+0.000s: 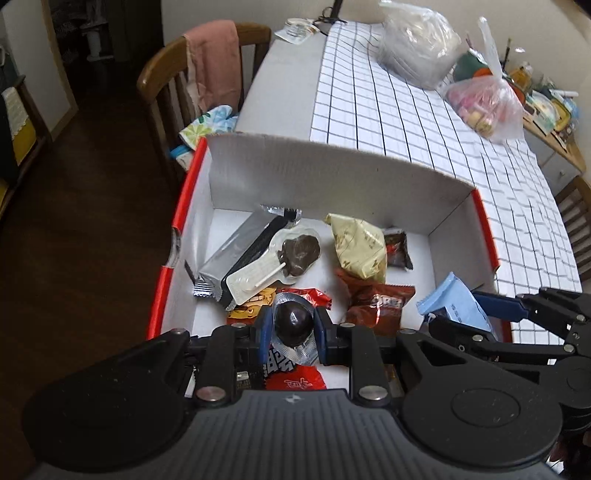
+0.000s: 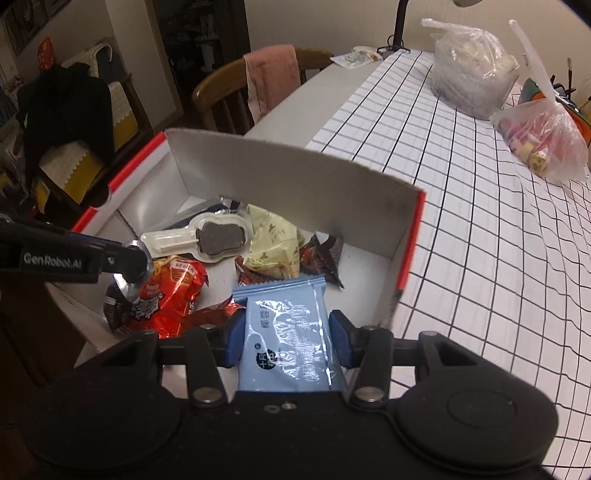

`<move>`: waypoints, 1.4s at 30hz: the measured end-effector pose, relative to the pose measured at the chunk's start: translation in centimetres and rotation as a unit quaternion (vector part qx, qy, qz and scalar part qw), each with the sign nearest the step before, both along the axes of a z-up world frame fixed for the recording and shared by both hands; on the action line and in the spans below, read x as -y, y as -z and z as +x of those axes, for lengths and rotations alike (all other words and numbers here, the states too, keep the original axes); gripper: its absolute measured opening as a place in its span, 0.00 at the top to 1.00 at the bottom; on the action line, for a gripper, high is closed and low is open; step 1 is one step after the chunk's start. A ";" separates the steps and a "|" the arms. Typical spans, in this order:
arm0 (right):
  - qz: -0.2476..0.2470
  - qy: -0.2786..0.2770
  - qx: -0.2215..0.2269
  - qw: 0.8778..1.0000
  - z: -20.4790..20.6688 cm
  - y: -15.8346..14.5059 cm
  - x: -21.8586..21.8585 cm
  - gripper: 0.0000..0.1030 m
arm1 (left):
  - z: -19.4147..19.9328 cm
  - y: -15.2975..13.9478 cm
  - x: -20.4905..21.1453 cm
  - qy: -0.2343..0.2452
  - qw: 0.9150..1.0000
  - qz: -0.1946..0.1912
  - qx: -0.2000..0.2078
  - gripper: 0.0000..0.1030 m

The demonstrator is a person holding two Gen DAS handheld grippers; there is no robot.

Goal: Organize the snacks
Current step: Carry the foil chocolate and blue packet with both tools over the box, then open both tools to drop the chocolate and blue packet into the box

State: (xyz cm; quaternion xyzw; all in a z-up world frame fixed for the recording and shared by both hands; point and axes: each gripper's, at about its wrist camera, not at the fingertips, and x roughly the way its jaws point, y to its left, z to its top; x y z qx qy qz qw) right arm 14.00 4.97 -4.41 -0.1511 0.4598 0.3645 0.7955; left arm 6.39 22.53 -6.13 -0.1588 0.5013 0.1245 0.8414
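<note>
A white cardboard box [image 1: 332, 173] with red edges sits at the table's near end and holds several snack packs. My left gripper [image 1: 293, 328] is shut on a dark chocolate egg in clear wrap [image 1: 291, 323], held over the box's near side. My right gripper [image 2: 286, 341] is shut on a light blue packet [image 2: 288, 332], held over the box's near right corner; the packet also shows in the left wrist view [image 1: 456, 302]. Inside the box lie a chocolate lollipop pack [image 1: 280, 258], a cream-gold pack [image 1: 360, 245], a silver-black bar [image 1: 236, 254] and red wrappers [image 2: 173, 291].
The table carries a white grid-pattern cloth [image 1: 424, 122]. Two plastic bags [image 1: 417, 44] [image 1: 487, 103] stand at its far right. A wooden chair with a pink towel [image 1: 212, 62] stands at the far left. A lamp base [image 2: 397, 33] is at the table's far end.
</note>
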 end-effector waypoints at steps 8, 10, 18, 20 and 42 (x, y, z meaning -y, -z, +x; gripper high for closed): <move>-0.021 -0.002 -0.003 1.000 -0.7 1.5 -0.6 0.55 | 0.3 2.4 0.5 0.021 1.000 0.000 -0.021 0.77; -0.024 -0.003 0.002 1.000 -0.9 1.5 -0.7 0.54 | 0.4 2.8 0.8 0.027 0.999 -0.001 -0.024 0.77; -0.018 0.005 0.004 1.000 -1.1 1.1 -0.3 0.51 | 0.0 3.1 1.4 0.037 0.999 0.007 -0.019 0.77; -0.010 0.010 0.006 1.000 -1.3 0.6 0.1 0.47 | -0.1 2.9 1.5 0.038 0.999 0.008 -0.016 0.77; 0.111 0.037 0.056 0.992 -5.1 -6.6 6.0 0.13 | -5.1 -4.1 4.4 0.052 0.994 0.033 0.095 0.31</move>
